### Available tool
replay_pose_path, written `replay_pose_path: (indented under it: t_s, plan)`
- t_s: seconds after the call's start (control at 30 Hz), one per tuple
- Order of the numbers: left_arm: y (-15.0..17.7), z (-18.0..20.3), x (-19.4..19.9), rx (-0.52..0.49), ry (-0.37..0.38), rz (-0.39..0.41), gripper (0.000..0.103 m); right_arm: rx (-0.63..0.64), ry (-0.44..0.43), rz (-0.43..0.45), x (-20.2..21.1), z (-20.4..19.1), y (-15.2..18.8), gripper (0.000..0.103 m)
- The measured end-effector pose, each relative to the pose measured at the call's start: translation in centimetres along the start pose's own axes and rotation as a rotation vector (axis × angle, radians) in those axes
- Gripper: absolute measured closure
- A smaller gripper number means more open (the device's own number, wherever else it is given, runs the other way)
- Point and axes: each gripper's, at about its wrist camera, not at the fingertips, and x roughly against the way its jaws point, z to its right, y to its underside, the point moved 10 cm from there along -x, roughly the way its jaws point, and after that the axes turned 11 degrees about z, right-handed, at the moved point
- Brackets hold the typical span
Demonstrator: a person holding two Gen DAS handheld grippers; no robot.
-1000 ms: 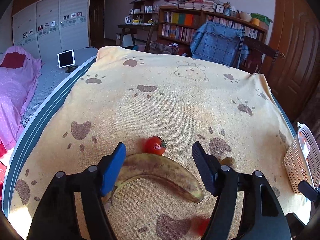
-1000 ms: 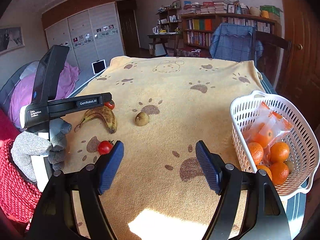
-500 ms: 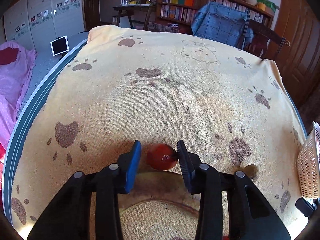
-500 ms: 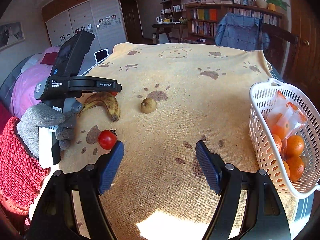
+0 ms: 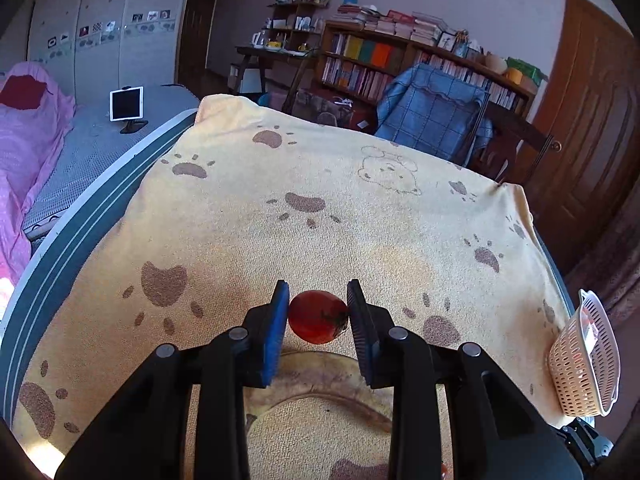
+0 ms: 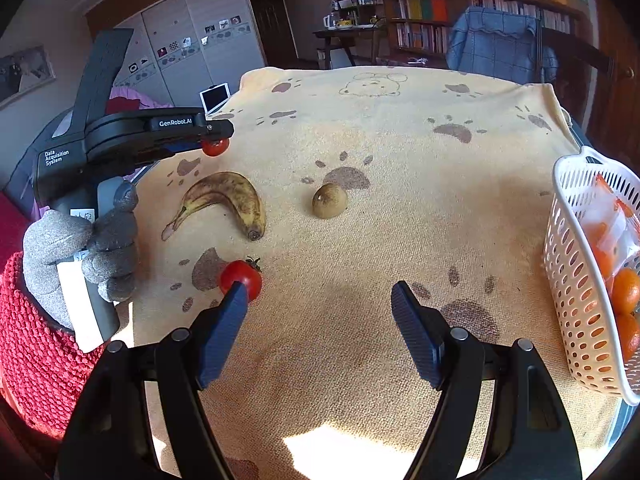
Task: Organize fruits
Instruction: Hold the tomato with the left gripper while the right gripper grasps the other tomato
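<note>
The right tool (image 6: 318, 304) hangs with its jaws spread and nothing between them, one blue pad just in front of a loose tomato (image 6: 241, 276) on the paw-print blanket (image 6: 400, 152) over the counter. Beyond lie a spotted banana (image 6: 228, 200) and a small brown fruit (image 6: 329, 201), perhaps a kiwi. The left tool (image 5: 318, 308) pinches a second tomato (image 5: 317, 316), seemingly clear of the blanket. The white basket (image 6: 576, 280) of oranges (image 6: 626, 290) stands at the right edge.
</note>
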Motion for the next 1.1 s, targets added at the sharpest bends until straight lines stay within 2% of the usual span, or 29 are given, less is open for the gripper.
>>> replay_pose_path:
  t_s: [0.23, 0.3, 0.43, 0.7, 0.8, 0.83, 1.1]
  plan:
    - [-0.5, -0.8, 1.4, -0.049, -0.102, 0.069, 0.073, 0.032, -0.036, -0.043, -2.2, -2.3, 0.5, 0.027]
    - [-0.6, -1.2, 1.6, -0.058, -0.126, 0.076, 0.073, 0.047, -0.039, -0.051, -2.7, -2.9, 0.6, 0.03]
    - [-0.7, -1.9, 1.8, -0.066, -0.158, 0.091, 0.073, 0.068, -0.044, -0.071, -3.7, -3.8, 0.9, 0.042]
    - [-1.2, -2.3, 2.4, -0.058, -0.166, 0.117, 0.073, 0.12, -0.003, -0.069, -4.9, -4.5, 0.8, 0.057]
    - [-1.2, -2.2, 2.6, -0.053, -0.162, 0.12, 0.073, 0.129, 0.003, -0.067, -4.8, -4.5, 0.9, 0.066]
    - [-1.2, -2.3, 2.6, -0.05, -0.161, 0.122, 0.073, 0.131, 0.006, -0.067, -4.8, -4.5, 0.9, 0.072]
    - [-1.6, -1.9, 3.1, -0.044, -0.142, 0.14, 0.073, 0.112, 0.003, -0.043, -3.5, -4.7, 0.3, 0.073]
